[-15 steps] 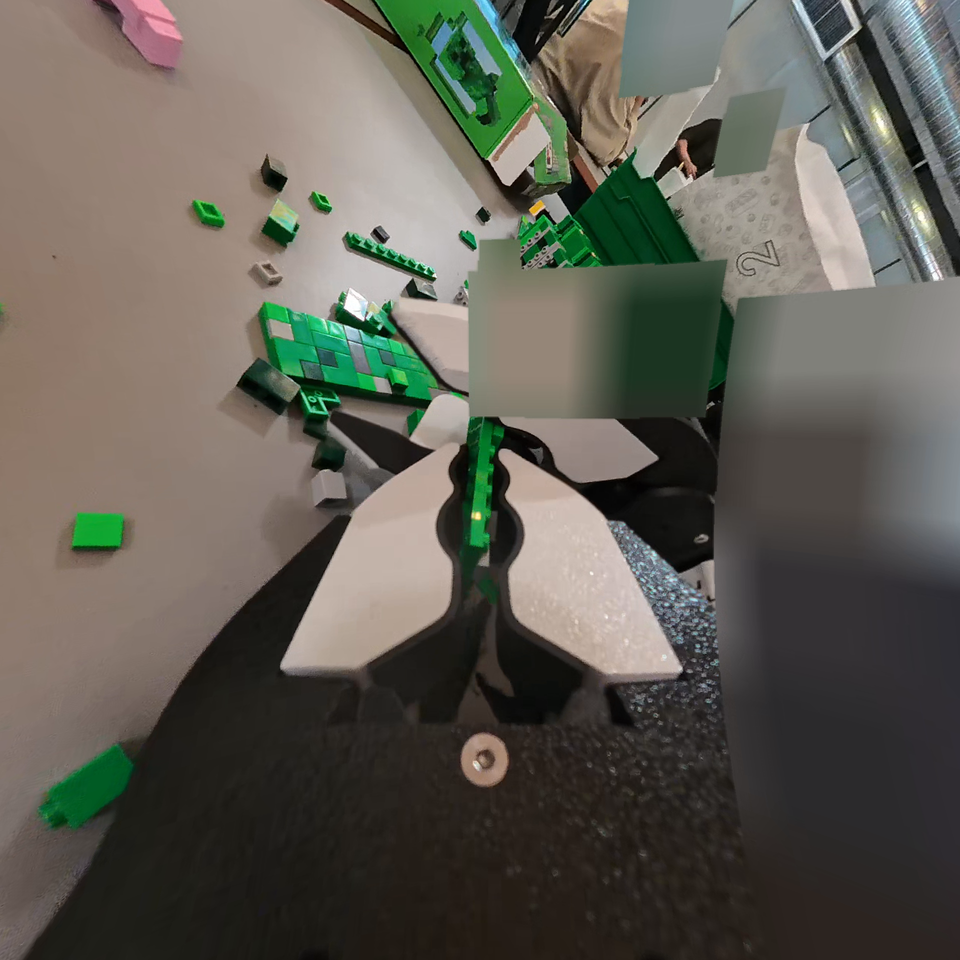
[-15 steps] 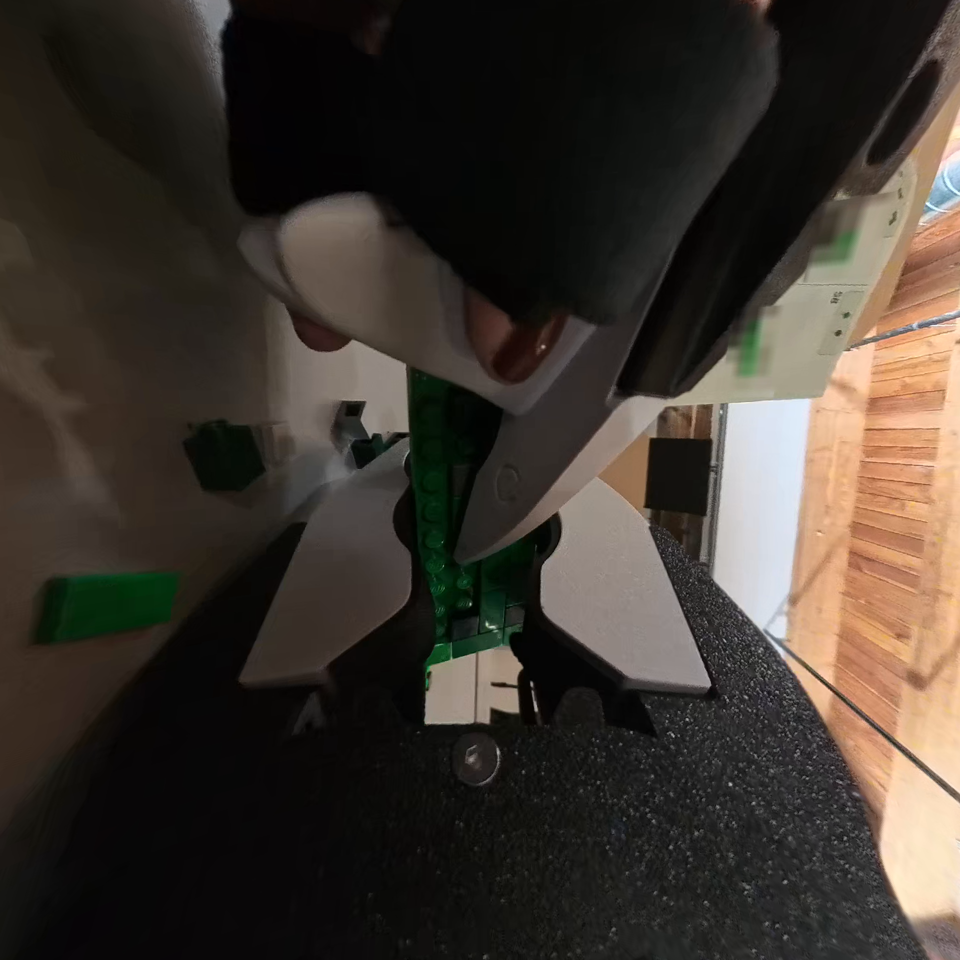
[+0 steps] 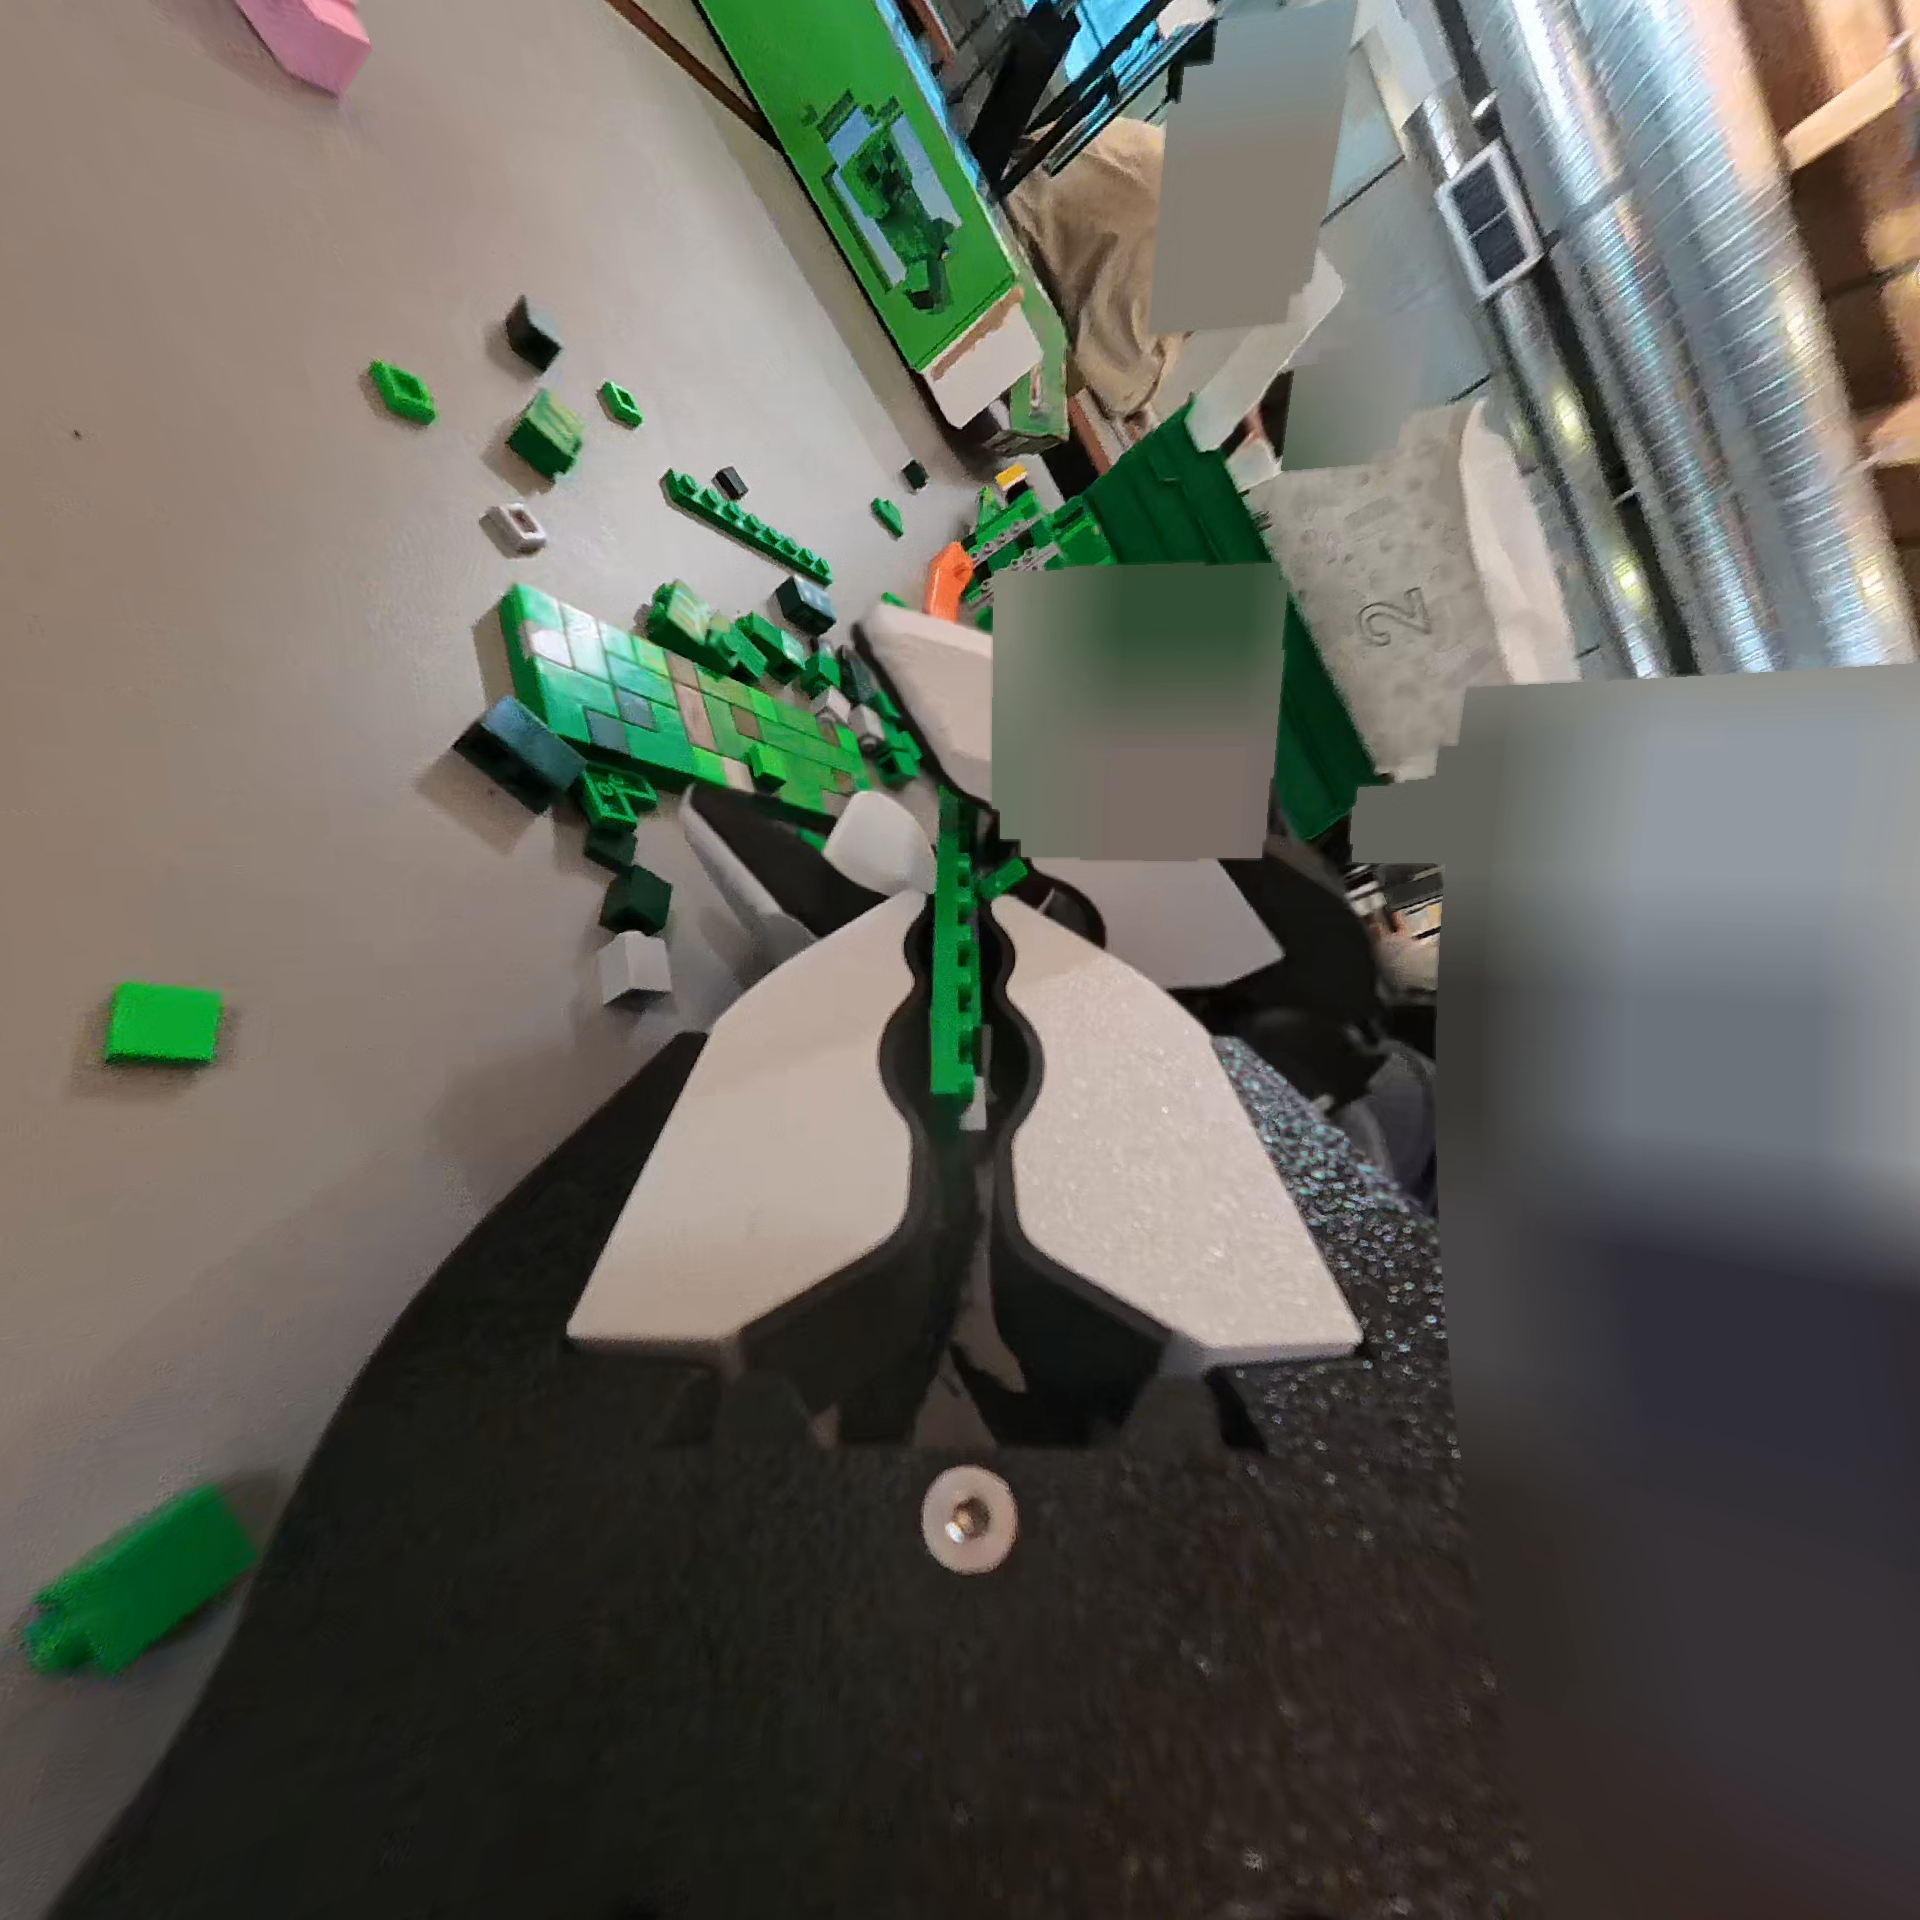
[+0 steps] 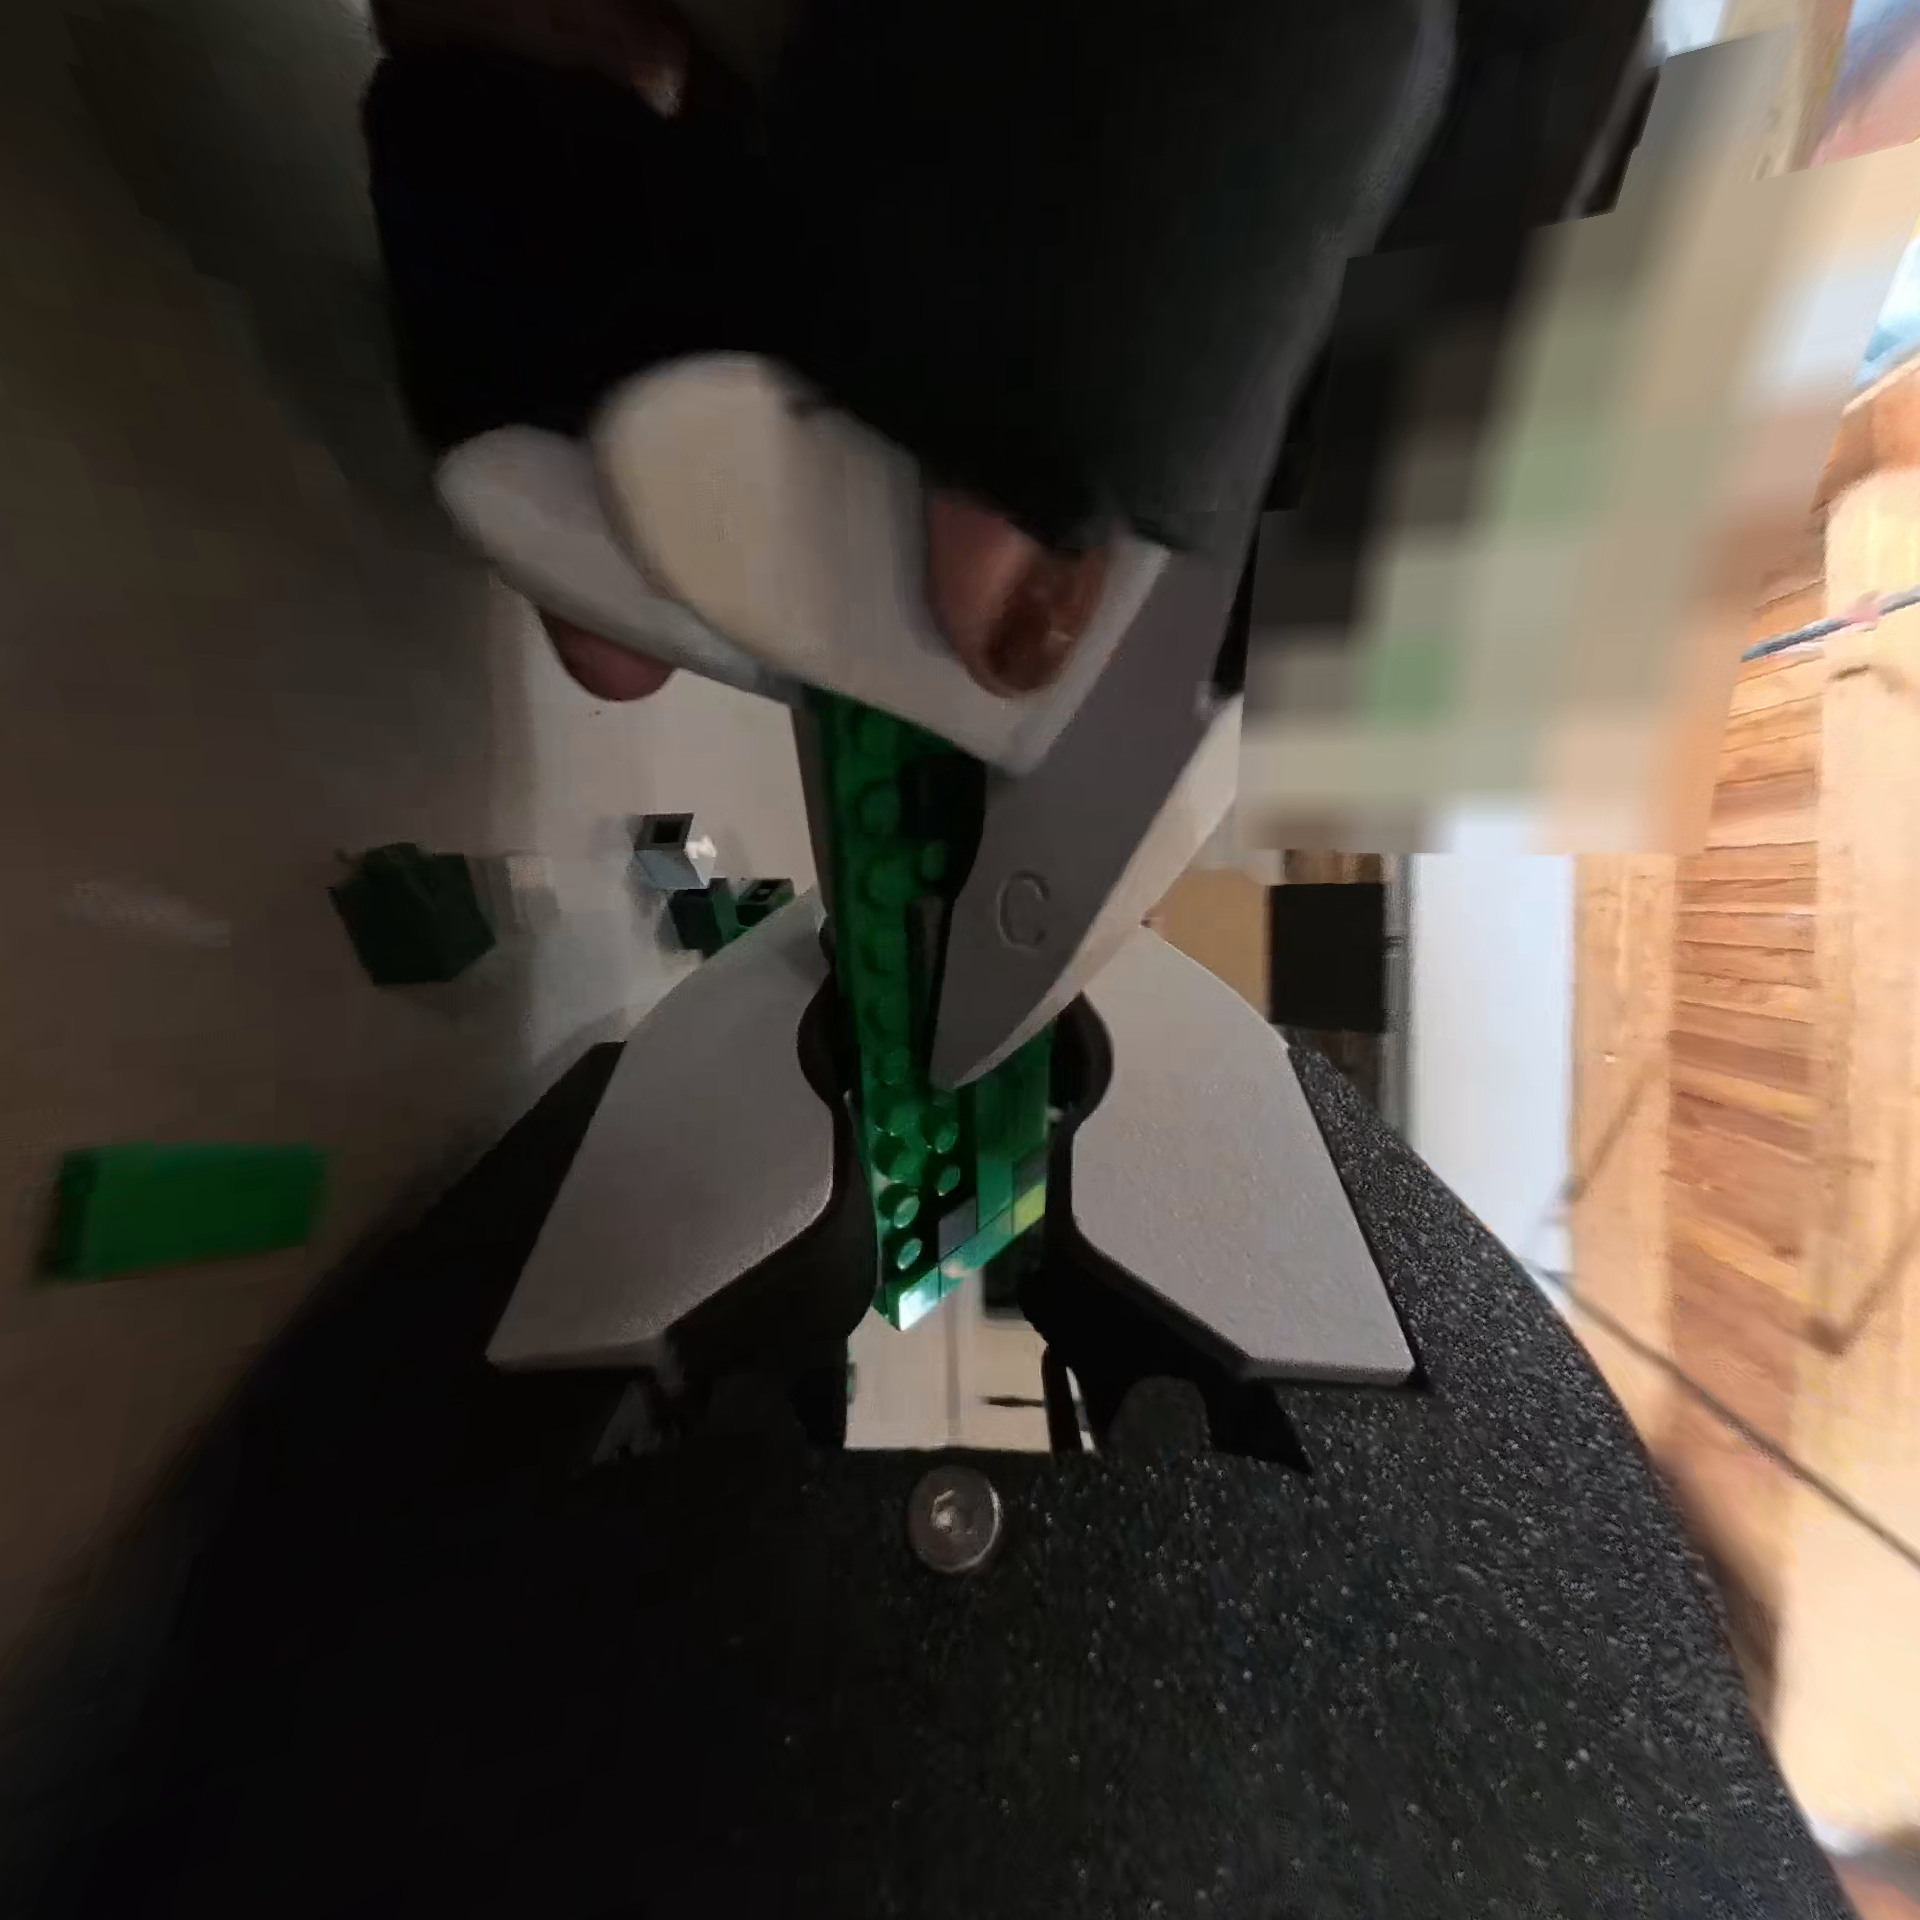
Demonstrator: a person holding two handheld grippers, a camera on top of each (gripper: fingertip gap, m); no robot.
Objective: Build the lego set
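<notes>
Here the left claw (image 3: 961, 997) was closed on a narrow green studded plate (image 3: 954, 966), which stood on its edge between the two white fingers. The right claw (image 4: 940, 1174) was also closed, on a green plate assembly (image 4: 935, 1184) with studs on one face; this looked like the other end of the same piece, but I could not tell this for certain. In the right wrist view, the fingers of the left claw pinched the piece just above the right claw.

Beyond the held plate, in the left wrist view, a flat green mosaic panel (image 3: 675, 707) lay on the grey worktop (image 3: 260, 623). Small dark and light green bricks (image 3: 545, 431) were scattered around this panel, and a long thin green strip (image 3: 748, 525) lay behind it. A flat green tile (image 3: 163, 1023) lay in front of the panel, well apart from it. The green set box (image 3: 883, 187) stood far behind the panel, at the edge of the worktop.

I judged that the two claws were pressing or adjusting one thin piece held in the air. If they twisted against each other, the plates could separate or snap out of the grip. The piece could then fall among the loose bricks. The hold was only on the thin edge, so a slip seemed possible.
</notes>
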